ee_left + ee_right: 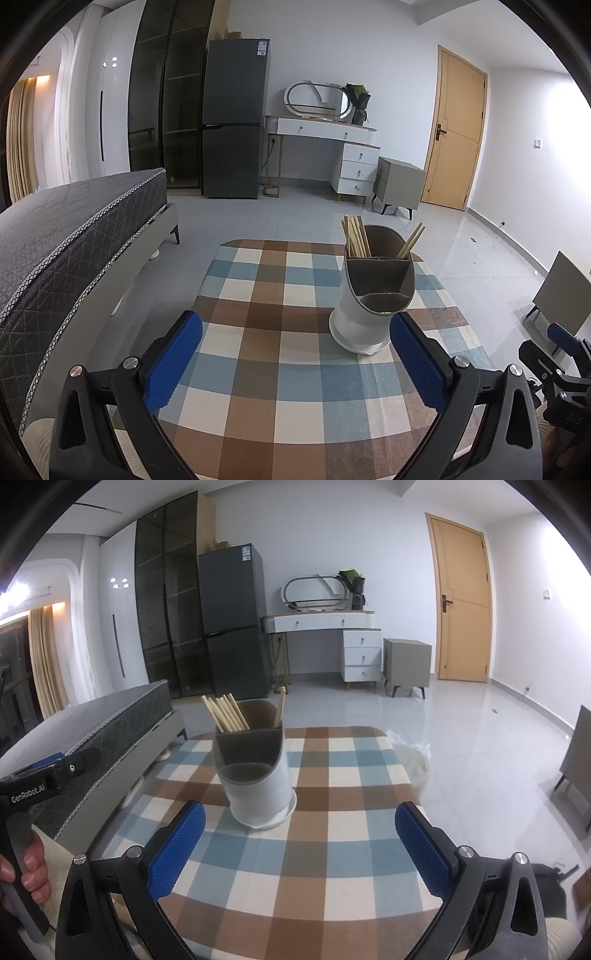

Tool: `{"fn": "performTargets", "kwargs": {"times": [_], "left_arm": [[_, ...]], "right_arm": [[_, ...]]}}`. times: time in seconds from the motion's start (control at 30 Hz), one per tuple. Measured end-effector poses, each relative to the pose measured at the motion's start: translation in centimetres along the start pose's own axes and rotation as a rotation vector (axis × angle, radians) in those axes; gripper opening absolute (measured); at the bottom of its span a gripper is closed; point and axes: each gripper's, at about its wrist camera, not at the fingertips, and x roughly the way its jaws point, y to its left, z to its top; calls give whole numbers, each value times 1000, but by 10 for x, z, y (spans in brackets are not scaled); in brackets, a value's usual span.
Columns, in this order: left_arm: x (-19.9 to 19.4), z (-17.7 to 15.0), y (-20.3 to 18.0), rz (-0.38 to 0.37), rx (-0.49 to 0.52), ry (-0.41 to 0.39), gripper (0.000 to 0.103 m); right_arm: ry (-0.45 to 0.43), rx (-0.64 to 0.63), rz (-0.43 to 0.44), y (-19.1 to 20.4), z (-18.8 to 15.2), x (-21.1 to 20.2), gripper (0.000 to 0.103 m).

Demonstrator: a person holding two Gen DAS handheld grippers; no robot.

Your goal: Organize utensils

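- Left wrist view: your left gripper (295,363) is released, jaws spread wide, holding nothing. The utensil holder (371,295) stands on the checked tablecloth (258,332), just beyond the right pad. Chopsticks (355,236) lean in its rear compartment on the left, and a separate pair (410,242) on the right.
- Risk: advancing from here can drive that pad into the holder's base. The holder looks tall and light, so a push likely tips it.
- Right wrist view: your right gripper (300,843) is also released and empty. The holder (255,771) sits ahead, left of centre, well inside the table edge.
- Risk: the front compartments look empty, so weight probably sits rearward; nudging the rim may spill the sticks (225,712).
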Motion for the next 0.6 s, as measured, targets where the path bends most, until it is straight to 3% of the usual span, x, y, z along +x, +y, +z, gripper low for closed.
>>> {"fn": "performTargets", "kwargs": {"times": [0.6], "left_arm": [[0, 0, 0, -3, 7, -5, 99]], "right_arm": [[0, -1, 4, 1, 0, -1, 103]]}}
